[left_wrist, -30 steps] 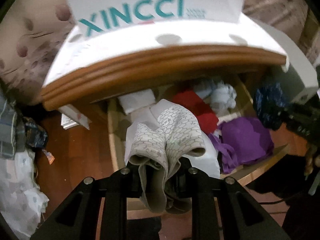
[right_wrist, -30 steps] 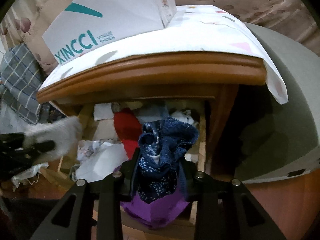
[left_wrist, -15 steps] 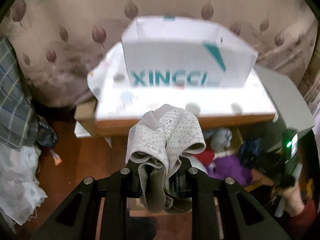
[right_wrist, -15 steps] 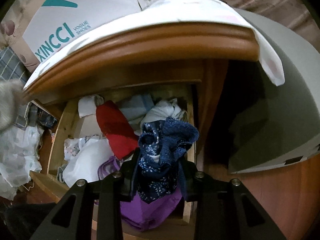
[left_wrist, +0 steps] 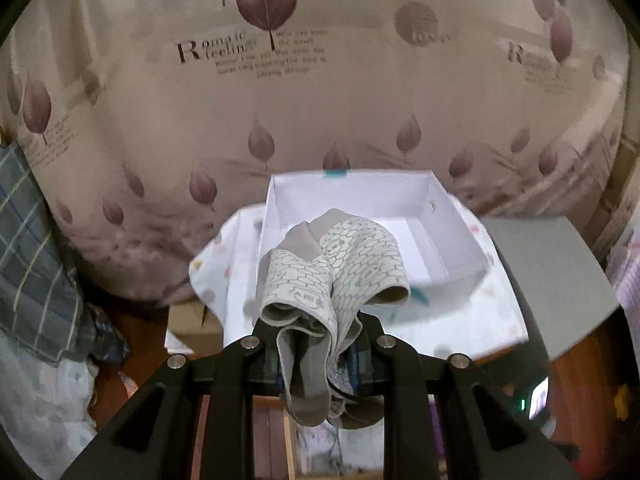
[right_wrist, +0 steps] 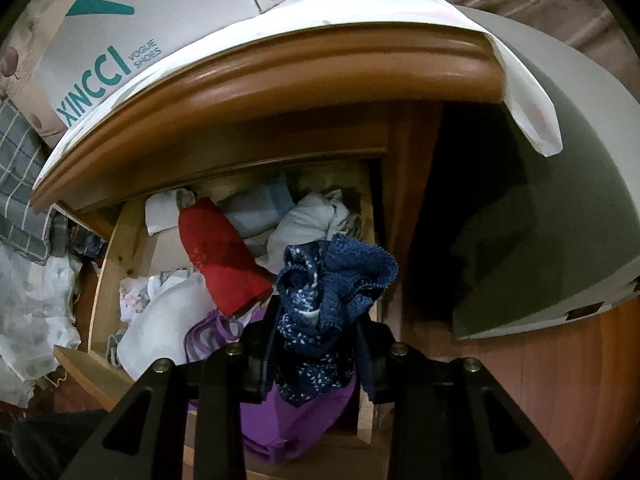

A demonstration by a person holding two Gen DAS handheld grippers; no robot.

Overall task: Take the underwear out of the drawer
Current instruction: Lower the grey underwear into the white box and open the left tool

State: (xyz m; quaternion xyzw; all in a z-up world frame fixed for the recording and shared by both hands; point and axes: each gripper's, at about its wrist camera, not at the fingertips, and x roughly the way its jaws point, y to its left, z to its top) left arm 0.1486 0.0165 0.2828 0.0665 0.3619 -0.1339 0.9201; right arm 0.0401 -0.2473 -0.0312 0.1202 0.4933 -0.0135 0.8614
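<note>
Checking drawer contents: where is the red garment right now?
Right wrist view: the red garment lies in the open drawer, left of the right claw, between white cloth and pale bundles.

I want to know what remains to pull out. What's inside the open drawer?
The drawer holds red cloth, white clothes, a pale blue piece and purple underwear. Anything beneath them is covered.

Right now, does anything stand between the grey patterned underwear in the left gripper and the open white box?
Nothing visible does. The grey patterned underwear, clamped in the left gripper, hangs before the open white box, whose visible interior is bare.
</note>
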